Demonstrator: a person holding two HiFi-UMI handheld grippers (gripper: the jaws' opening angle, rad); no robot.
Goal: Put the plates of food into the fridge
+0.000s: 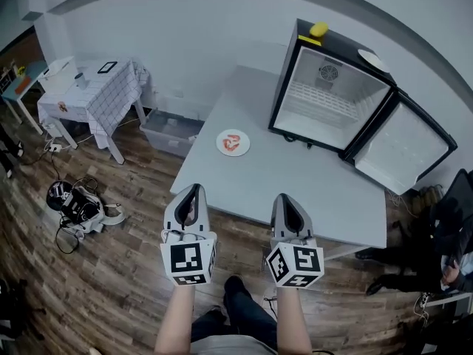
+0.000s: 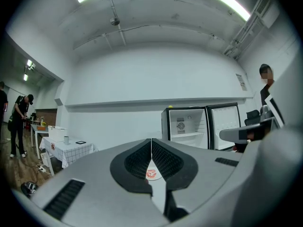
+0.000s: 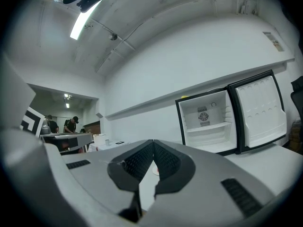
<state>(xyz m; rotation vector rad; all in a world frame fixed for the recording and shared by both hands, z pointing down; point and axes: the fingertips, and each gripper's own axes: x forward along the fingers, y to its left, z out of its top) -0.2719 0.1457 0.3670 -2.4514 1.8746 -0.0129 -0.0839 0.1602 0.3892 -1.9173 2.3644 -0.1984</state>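
Observation:
A white plate (image 1: 233, 142) with red food lies on the grey table (image 1: 295, 176), left of the small fridge (image 1: 329, 95), whose door (image 1: 403, 150) stands wide open and whose inside looks bare. My left gripper (image 1: 194, 191) and right gripper (image 1: 287, 200) hover side by side at the table's near edge, both shut and holding nothing. In the left gripper view the plate (image 2: 151, 174) shows just past the closed tips (image 2: 151, 141), with the fridge (image 2: 184, 126) beyond. The right gripper (image 3: 153, 142) points toward the fridge (image 3: 210, 122).
A yellow object (image 1: 318, 29) and a white plate (image 1: 373, 59) sit on the fridge top. A checked-cloth table (image 1: 96, 87) and a plastic bin (image 1: 170, 132) stand at left. Cables and gear (image 1: 77, 205) lie on the wood floor. People stand far left (image 2: 21, 122).

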